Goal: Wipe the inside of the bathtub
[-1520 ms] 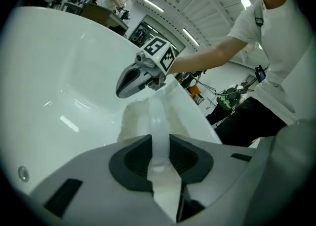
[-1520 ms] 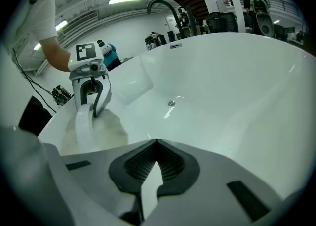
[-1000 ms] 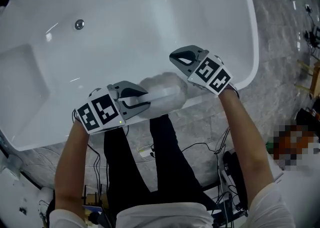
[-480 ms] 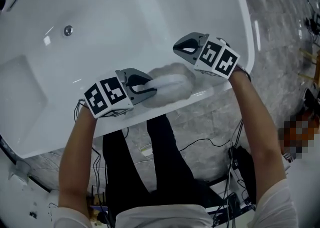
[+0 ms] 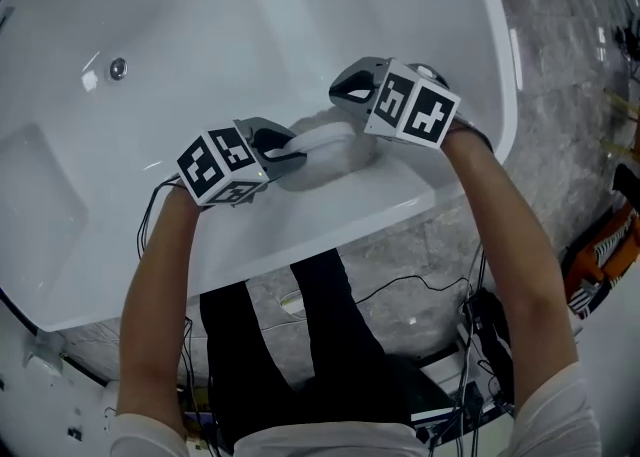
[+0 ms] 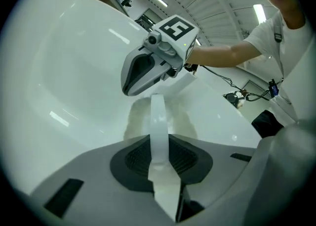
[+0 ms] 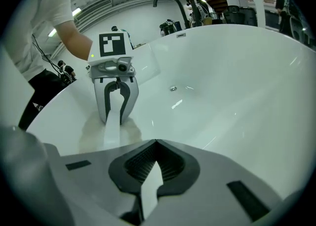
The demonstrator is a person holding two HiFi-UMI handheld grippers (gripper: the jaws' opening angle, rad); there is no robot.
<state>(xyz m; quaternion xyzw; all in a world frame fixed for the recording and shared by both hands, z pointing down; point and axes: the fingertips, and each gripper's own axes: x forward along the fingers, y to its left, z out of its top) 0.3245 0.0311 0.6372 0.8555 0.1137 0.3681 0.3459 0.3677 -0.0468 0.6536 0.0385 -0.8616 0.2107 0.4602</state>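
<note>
The white bathtub (image 5: 250,5) fills the upper head view. A fluffy white wiping pad (image 5: 335,155) with a white strap (image 5: 318,140) across its back lies against the tub's inner wall just inside the near rim. My left gripper (image 5: 287,153) is shut on the strap's left end, and my right gripper (image 5: 348,88) is shut on its right end. In the left gripper view the strap (image 6: 158,121) runs from my jaws (image 6: 160,168) over the pad (image 6: 133,121) towards the right gripper (image 6: 146,69). The right gripper view shows the strap (image 7: 112,123) leading to the left gripper (image 7: 114,94).
The drain (image 5: 118,69) sits on the tub floor at far left, also in the right gripper view as the drain (image 7: 173,88). A dark curved faucet (image 7: 170,0) stands beyond the far rim. Cables (image 5: 400,295) lie on the marble floor (image 5: 560,95) by the person's legs.
Both grippers have carried the pad from the tub's near rim forward and down onto the inner wall. The two grippers keep their hold on the strap.
</note>
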